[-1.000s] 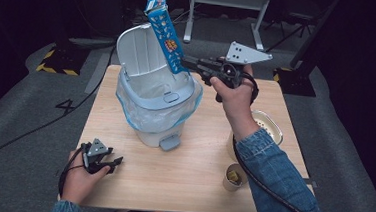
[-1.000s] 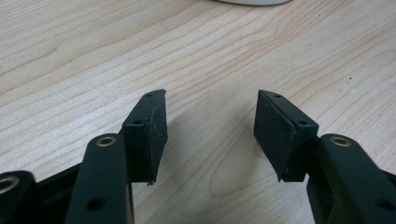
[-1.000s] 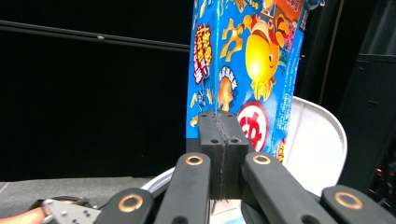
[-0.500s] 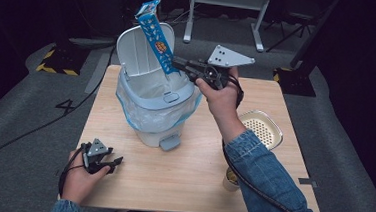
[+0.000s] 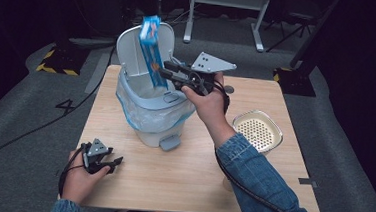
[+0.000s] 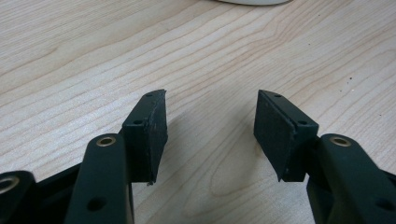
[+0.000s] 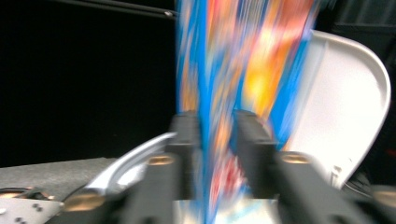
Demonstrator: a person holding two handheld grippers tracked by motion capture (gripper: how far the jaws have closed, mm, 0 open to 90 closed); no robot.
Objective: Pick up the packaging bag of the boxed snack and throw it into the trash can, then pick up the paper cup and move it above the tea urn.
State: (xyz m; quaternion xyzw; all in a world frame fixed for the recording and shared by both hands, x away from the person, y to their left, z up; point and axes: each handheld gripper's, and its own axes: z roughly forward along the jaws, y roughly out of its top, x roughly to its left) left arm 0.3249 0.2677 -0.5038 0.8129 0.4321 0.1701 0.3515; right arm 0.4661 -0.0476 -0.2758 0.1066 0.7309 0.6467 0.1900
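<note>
Dropping a snack packet into the bin is the step in hand. The right tool (image 5: 171, 70) is held over the open bin (image 5: 150, 108), and its jaws have just been opening, with the blue packet (image 5: 151, 51) between them. In the right gripper view the packet (image 7: 233, 70) is blurred and stands upright in the gap; the pads look spread a little, so it seems to be let go. The packet's low end is already inside the bin, in front of the raised lid (image 5: 139, 57). The left tool (image 5: 103, 161) is rested on the table (image 5: 195, 186), spread wide with nothing in it. Next, the right tool should be pulled back clear of the rim, and the lid may then be shut.
</note>
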